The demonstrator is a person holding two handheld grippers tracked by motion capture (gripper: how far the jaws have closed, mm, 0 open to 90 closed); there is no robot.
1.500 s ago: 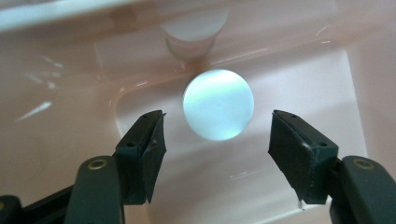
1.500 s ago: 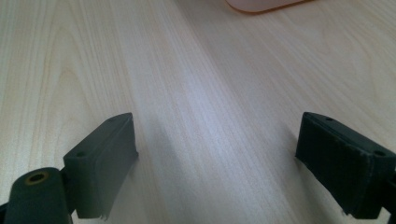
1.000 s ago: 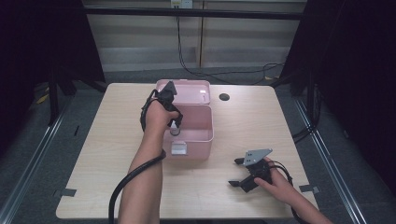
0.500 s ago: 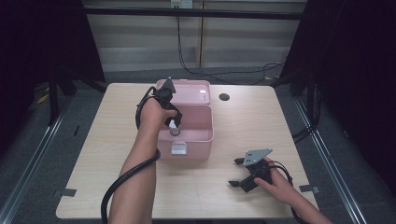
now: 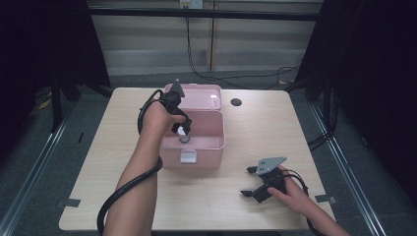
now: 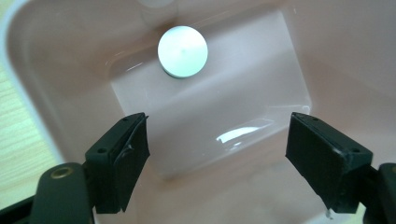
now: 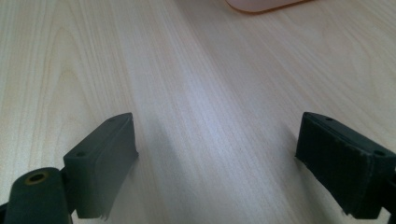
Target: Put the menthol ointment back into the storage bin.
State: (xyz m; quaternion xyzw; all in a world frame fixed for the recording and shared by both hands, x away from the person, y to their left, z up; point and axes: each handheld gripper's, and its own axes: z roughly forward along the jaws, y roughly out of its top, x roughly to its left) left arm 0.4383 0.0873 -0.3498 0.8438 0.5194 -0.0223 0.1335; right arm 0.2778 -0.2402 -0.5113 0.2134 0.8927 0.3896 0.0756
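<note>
A pink box [image 5: 214,142] stands open mid-table, its lid [image 5: 201,94] laid back behind it. On its floor lies a small round white-topped object [image 6: 182,51] [image 5: 184,137]. My left gripper [image 5: 183,129] [image 6: 217,149] hangs over the box's left part, pointing down. Its jaws have just been opening and now stand wide with nothing between them; the white object lies beyond the tips. My right gripper [image 5: 259,189] [image 7: 217,163] rests low on the table at the front right, open, with bare wood between its jaws.
The wooden table [image 5: 246,123] has a round dark hole [image 5: 236,102] near its back edge, right of the lid. A white latch [image 5: 188,156] sits on the box's front wall. Black cables trail from both grippers. A corner of the box [image 7: 261,4] shows ahead of the right gripper.
The left gripper has risen out of the box, leaving the white round object on the box floor. The right hand has stayed where it was.
</note>
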